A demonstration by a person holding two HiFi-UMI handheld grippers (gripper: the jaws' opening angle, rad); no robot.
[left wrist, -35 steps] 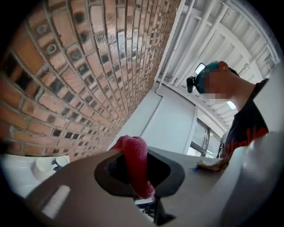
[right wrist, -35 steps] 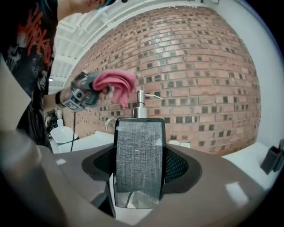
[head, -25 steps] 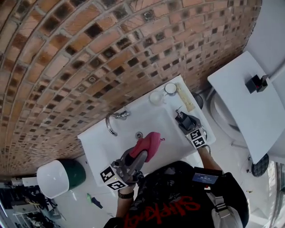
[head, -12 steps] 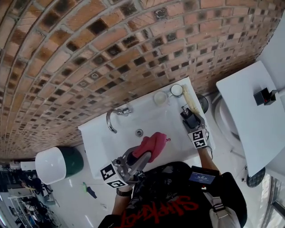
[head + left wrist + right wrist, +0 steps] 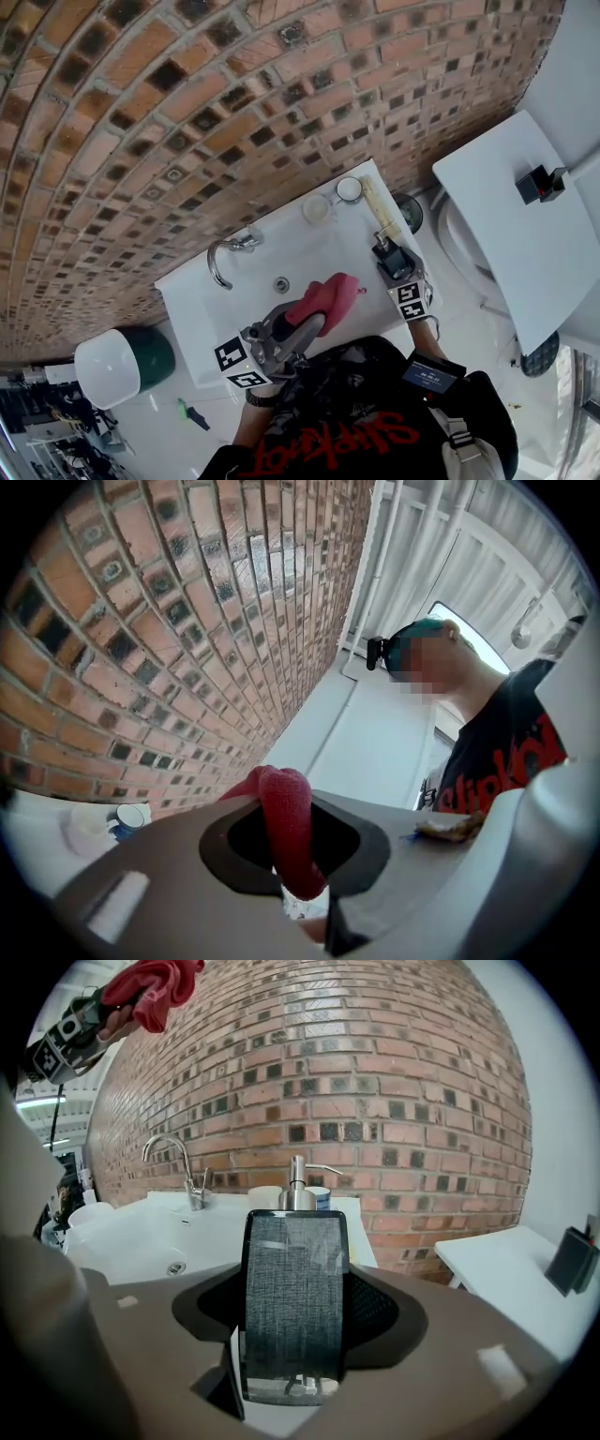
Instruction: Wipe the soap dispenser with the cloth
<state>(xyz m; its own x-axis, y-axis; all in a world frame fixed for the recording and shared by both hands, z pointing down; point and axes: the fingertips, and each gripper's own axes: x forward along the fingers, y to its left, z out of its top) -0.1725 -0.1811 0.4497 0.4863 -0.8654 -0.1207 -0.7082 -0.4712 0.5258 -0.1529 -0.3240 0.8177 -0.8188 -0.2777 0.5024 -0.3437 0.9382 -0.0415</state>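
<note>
Head view: the left gripper [image 5: 302, 323] has its fingers clamped on the red cloth [image 5: 328, 294], which it holds above the front of the white sink [image 5: 187, 305], just beside the drain. The right gripper [image 5: 394, 270] grips the dark soap dispenser [image 5: 385, 253] between its fingers at the sink's right end. Cloth and dispenser are apart. The faucet [image 5: 223, 255] stands at the sink's back edge.
</note>
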